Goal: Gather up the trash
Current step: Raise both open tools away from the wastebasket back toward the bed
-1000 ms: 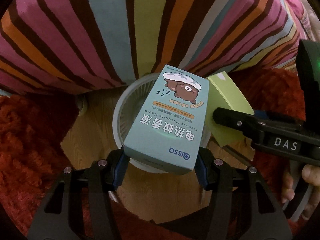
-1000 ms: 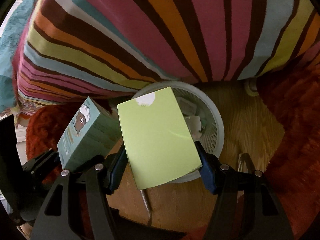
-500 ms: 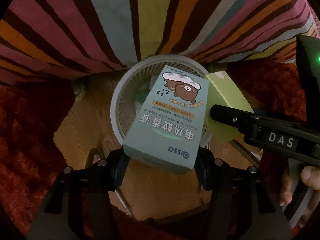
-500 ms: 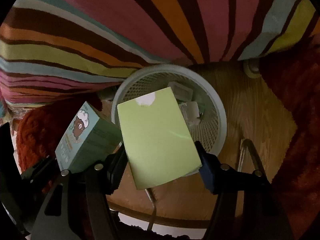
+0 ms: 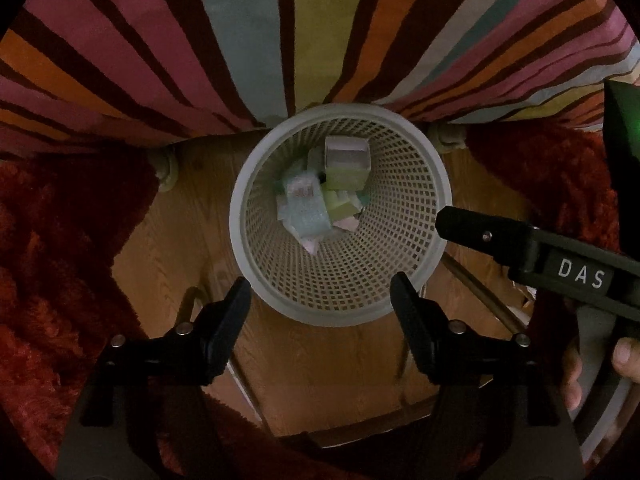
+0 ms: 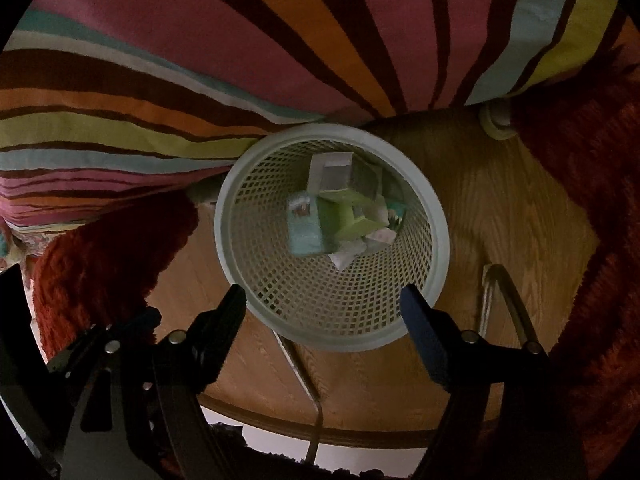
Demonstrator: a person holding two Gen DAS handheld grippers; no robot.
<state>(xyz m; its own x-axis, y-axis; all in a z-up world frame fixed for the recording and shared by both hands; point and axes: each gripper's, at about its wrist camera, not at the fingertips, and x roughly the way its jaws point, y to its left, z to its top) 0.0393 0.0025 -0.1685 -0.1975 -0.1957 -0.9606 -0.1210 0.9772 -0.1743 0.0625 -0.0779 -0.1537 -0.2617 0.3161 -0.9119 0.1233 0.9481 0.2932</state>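
both tongs — left tongs (image 5: 320, 296) and right tongs (image 6: 322, 308) — have just been opening and now hang released, nothing between them, over the mesh bin (image 5: 256, 184). the blue box (image 6: 304, 228) and green box (image 6: 340, 216) now lie inside it — this drop looks done.

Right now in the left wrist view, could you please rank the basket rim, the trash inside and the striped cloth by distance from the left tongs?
1. Basket rim, between the open left tongs.
2. Trash, down inside.
3. Striped cloth, beyond the basket.
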